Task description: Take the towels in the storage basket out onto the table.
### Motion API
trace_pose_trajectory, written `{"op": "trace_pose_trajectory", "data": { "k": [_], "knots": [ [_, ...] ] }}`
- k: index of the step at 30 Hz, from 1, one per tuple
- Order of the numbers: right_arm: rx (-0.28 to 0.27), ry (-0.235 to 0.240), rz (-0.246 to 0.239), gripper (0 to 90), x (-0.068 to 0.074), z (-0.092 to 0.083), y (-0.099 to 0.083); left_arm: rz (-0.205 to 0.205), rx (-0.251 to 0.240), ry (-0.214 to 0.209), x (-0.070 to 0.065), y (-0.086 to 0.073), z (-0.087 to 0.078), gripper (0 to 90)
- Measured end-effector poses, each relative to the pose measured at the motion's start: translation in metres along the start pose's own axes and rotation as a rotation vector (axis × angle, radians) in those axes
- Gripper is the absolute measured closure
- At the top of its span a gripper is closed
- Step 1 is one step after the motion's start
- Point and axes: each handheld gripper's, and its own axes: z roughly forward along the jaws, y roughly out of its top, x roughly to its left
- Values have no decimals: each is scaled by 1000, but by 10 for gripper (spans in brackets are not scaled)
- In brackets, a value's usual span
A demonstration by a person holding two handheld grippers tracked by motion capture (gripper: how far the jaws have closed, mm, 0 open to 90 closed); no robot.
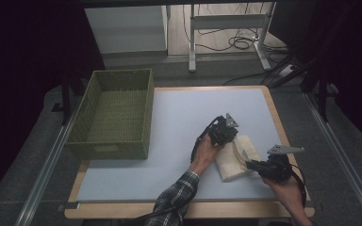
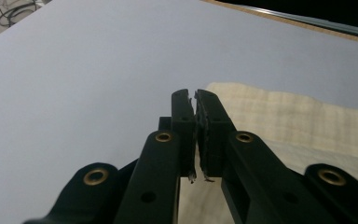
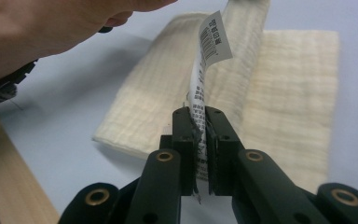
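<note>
Lying at the table's (image 1: 169, 122) four o'clock, a cream folded cloth (image 1: 235, 157) is worked by both grippers.
Its white label (image 3: 204, 88) is pinched by the right gripper (image 3: 200, 122); the left gripper (image 2: 195, 105) is clenched empty at the cloth's eleven o'clock.

I see a counter (image 1: 179, 117) with a pale grey-blue top and a light wooden edge running round it. On its far left corner sits my green woven basket (image 1: 115, 113), a rectangular one whose left side overhangs the counter's edge (its inside looks bare from the high view). Toward the near right lies a cream folded cloth (image 1: 238, 157), flat on the pale surface and well apart from the basket. In the right gripper view the cloth (image 3: 261, 88) shows ribbed layers, with a white printed label (image 3: 205, 60) standing up from it.
</note>
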Motion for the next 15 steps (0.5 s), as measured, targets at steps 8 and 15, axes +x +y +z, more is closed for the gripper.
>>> {"op": "trace_pose_trajectory", "data": {
  "k": [8, 15],
  "knots": [
    [-1, -27, 29, 826, -13, -3, -4, -15, 13, -15, -2, 4, 20, 862],
    [-2, -83, 30, 688, -23, -10, -6, -40, -21, 10, -4, 10, 16, 602]
  ]
}}
